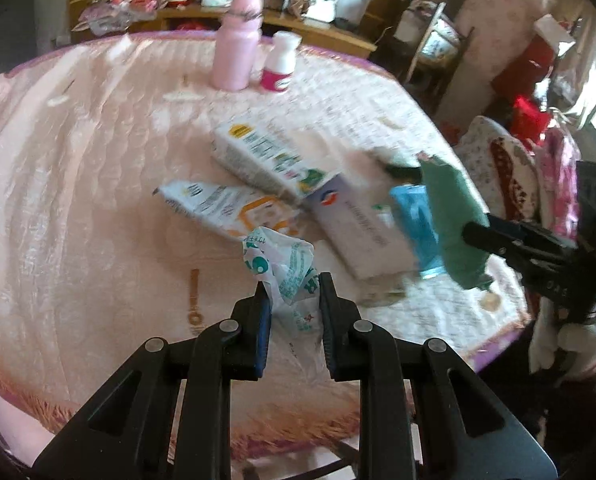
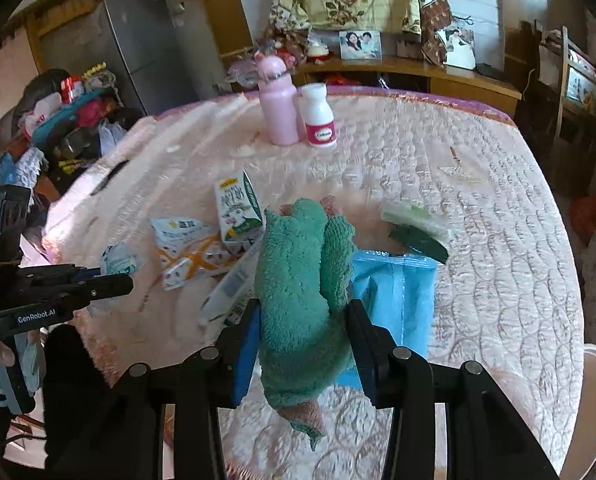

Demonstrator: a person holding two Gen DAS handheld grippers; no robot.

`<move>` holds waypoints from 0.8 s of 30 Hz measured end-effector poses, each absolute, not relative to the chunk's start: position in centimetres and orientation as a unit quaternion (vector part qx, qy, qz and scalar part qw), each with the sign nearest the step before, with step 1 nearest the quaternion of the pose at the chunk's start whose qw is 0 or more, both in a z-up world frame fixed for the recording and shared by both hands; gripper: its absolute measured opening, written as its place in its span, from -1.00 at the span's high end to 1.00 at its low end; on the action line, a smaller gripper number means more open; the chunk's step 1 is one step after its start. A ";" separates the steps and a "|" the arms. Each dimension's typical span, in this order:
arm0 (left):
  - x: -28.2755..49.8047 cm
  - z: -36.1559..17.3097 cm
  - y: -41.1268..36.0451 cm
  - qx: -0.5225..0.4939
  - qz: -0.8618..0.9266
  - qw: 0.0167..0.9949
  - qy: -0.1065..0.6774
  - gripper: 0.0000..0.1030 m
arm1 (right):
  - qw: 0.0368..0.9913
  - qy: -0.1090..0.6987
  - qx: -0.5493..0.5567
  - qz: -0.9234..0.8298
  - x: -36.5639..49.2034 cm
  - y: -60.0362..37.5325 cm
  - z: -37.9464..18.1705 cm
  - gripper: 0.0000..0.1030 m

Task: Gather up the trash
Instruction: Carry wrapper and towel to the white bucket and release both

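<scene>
My left gripper (image 1: 292,294) is shut on a crumpled white-and-green wrapper (image 1: 284,270), held just above the pink tablecloth (image 1: 78,180); it also shows in the right wrist view (image 2: 118,262). My right gripper (image 2: 303,314) is shut on a green cloth (image 2: 298,280), seen from the left wrist view (image 1: 453,216). Below the cloth lie a milk carton (image 2: 238,210), an orange-and-white snack bag (image 2: 190,254), a white box (image 1: 357,226) and a blue packet (image 2: 393,292).
A pink bottle (image 2: 278,102) and a white pill bottle (image 2: 319,116) stand at the table's far side. A dark green scrap (image 2: 417,242) and a pale strip (image 2: 413,218) lie right of the cloth. A cluttered shelf and a fridge (image 2: 146,44) stand behind the table.
</scene>
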State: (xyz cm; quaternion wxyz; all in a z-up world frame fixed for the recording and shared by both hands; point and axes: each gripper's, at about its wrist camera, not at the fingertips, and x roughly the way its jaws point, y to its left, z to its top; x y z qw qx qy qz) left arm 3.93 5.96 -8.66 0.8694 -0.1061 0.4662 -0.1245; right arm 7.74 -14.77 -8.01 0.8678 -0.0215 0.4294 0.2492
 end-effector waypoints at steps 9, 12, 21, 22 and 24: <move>3.9 -4.8 -0.6 -0.081 -0.183 0.878 0.436 0.63 | 0.886 0.408 -0.010 0.220 5.5 -18.7 -5.5 0.19; 4.7 -4.7 -2.9 -0.073 -0.194 0.877 0.434 0.63 | 0.892 0.404 -0.007 0.204 5.0 -20.4 -4.9 0.19; 6.5 -4.3 -11.1 -0.042 -0.240 0.869 0.430 0.63 | 0.908 0.394 0.012 0.143 4.1 -27.0 -3.8 0.19; 6.6 -4.4 -11.9 -0.038 -0.244 0.868 0.430 0.63 | 0.909 0.393 0.014 0.136 4.0 -27.7 -3.7 0.19; 7.0 -4.3 -13.8 -0.029 -0.254 0.866 0.430 0.63 | 0.912 0.392 0.021 0.120 3.8 -29.5 -3.5 0.19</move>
